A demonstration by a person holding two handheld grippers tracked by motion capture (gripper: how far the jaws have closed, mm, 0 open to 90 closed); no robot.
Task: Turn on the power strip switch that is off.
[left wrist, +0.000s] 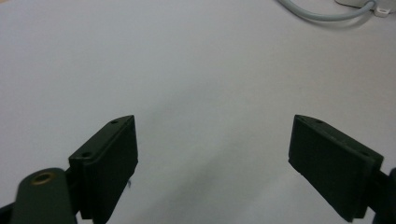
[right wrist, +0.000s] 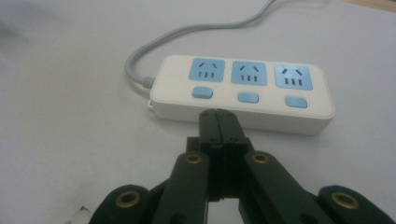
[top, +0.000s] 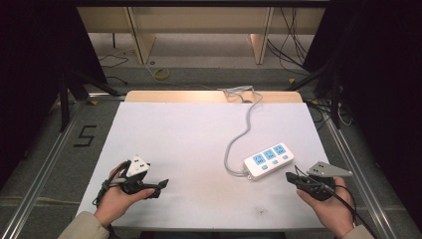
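My right gripper (right wrist: 218, 116), jaws closed, points at the white power strip (right wrist: 243, 93) with 3 blue sockets, seemingly just short; my left gripper (left wrist: 212, 163) gapes open, well apart from it.

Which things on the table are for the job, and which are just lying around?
For the job, probably:
power strip
its grey cord
right gripper, shut, pointing at the strip
left gripper, open over bare table

Just lying about:
dark smudge on the white table
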